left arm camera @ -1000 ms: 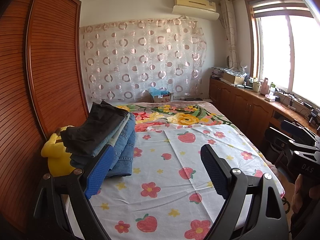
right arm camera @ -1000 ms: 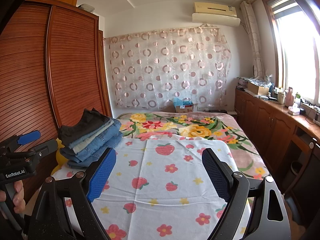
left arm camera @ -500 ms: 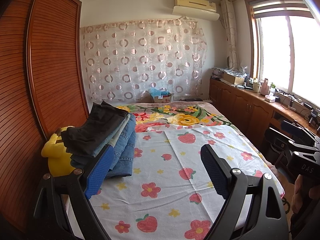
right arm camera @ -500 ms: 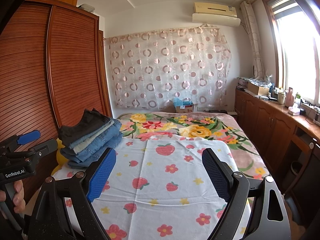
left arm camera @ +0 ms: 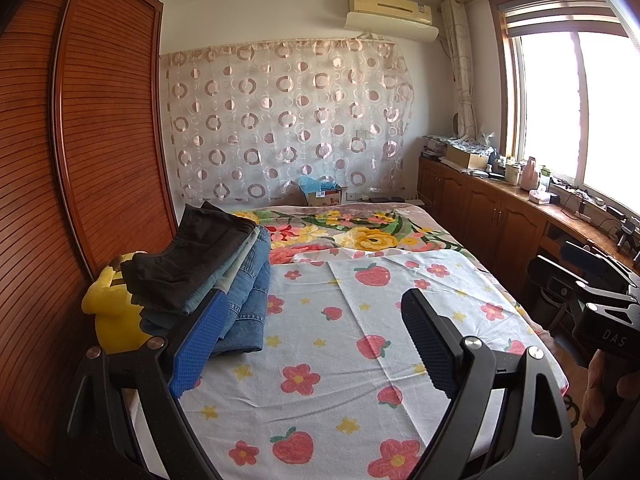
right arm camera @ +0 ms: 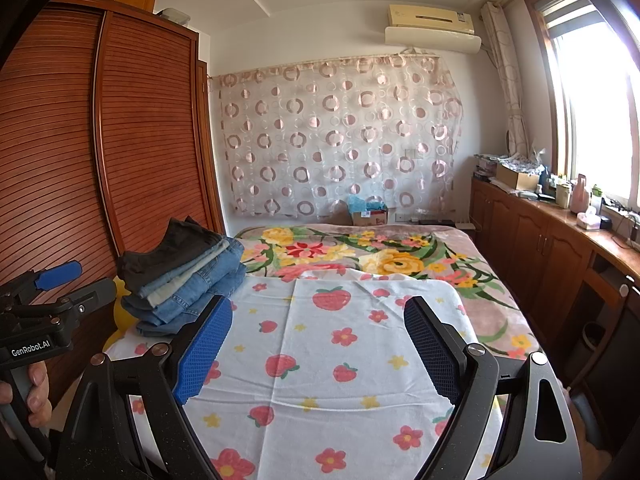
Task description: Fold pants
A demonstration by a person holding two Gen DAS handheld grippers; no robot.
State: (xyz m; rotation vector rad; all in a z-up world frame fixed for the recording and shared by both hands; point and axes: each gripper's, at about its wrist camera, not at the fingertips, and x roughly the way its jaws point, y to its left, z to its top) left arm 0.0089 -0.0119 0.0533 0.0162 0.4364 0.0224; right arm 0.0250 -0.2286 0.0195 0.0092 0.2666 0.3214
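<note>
A stack of folded pants [left arm camera: 216,268], black on top and blue jeans below, lies at the left edge of the bed; it also shows in the right wrist view [right arm camera: 188,272]. My left gripper [left arm camera: 316,336] is open and empty, held above the strawberry sheet [left arm camera: 344,360], with its left finger in front of the stack. My right gripper [right arm camera: 316,340] is open and empty above the same sheet [right arm camera: 344,344], right of the stack. No unfolded pants are in view.
A yellow plush toy [left arm camera: 108,312] sits under the stack by the wooden wardrobe [left arm camera: 80,160]. A floral blanket [left arm camera: 360,232] covers the far bed. Wooden cabinets [right arm camera: 552,248] with clutter run along the right wall under the window. A box [right arm camera: 368,212] stands beyond the bed.
</note>
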